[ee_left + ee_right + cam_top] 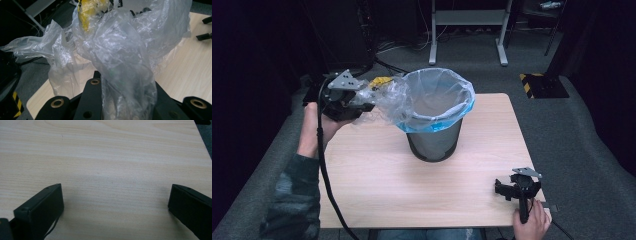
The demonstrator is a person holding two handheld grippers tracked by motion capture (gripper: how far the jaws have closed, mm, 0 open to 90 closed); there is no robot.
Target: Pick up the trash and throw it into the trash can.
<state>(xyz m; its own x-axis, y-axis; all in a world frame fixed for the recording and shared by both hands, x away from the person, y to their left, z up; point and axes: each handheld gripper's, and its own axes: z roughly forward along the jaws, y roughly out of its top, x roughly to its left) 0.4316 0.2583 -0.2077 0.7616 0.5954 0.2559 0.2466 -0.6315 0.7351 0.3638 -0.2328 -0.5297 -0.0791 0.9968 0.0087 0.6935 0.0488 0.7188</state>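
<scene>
A black mesh bin (434, 142) stands on the middle of the wooden table (377, 175), lined with a clear bag (438, 95) that has a blue edge folded over the rim. My left gripper (362, 106) is raised just left of the bin's rim and is shut on a crumpled bunch of the clear plastic (389, 100). In the left gripper view the plastic (120, 57) rises from between the black jaws of the left gripper (125, 92), with something yellow (87, 12) behind it. My right gripper (512, 191) rests at the table's near right corner; the right gripper (115, 195) is open over bare wood (105, 152).
On the grey floor behind the table stand a grey metal frame (467, 30) and a yellow-and-black striped block (542, 85). A black cable (324, 170) trails from the left gripper across the table's left side. The table's right edge runs close to the right gripper.
</scene>
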